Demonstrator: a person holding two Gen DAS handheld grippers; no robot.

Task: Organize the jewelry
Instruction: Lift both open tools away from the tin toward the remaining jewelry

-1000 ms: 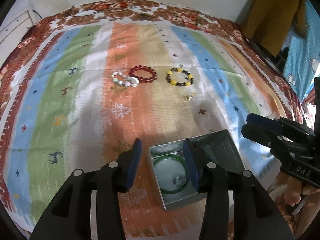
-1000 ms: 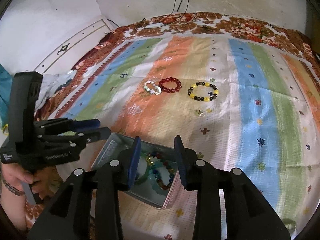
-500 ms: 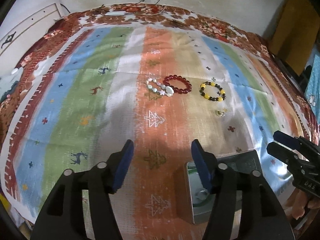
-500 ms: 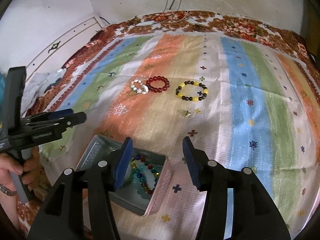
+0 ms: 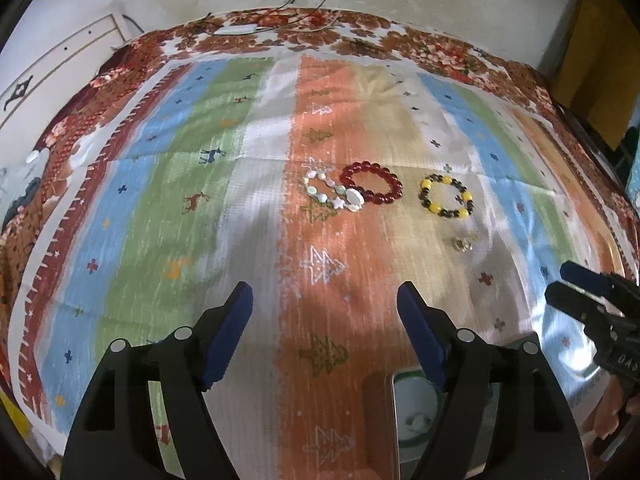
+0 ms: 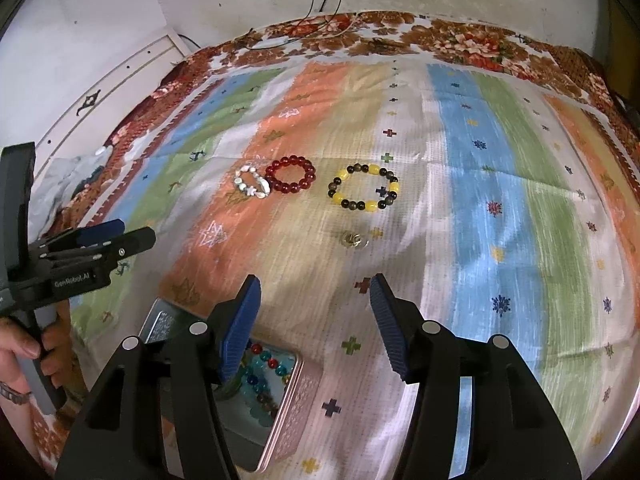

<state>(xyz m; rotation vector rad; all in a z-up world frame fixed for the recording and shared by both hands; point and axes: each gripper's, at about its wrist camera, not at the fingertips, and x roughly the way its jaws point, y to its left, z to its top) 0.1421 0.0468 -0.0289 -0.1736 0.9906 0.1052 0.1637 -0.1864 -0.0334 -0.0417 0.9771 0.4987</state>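
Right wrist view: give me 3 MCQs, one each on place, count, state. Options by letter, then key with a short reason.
1. Where is the small gold trinket?
A. inside the tin
B. on the cloth, nearer the camera than the yellow-and-dark bracelet
C. between the right gripper's pads

2. How many bracelets lie loose on the cloth?
A. one
B. three
C. five

3. The right gripper is:
A. shut on the red bracelet
B. shut with nothing in it
C. open, nothing between its pads

Key: 1 B, it sits on the striped cloth below that bracelet. 2 B, white bead bracelet, red bracelet and the yellow-and-dark one. 3 C, its jaws have just been opening over bare cloth.
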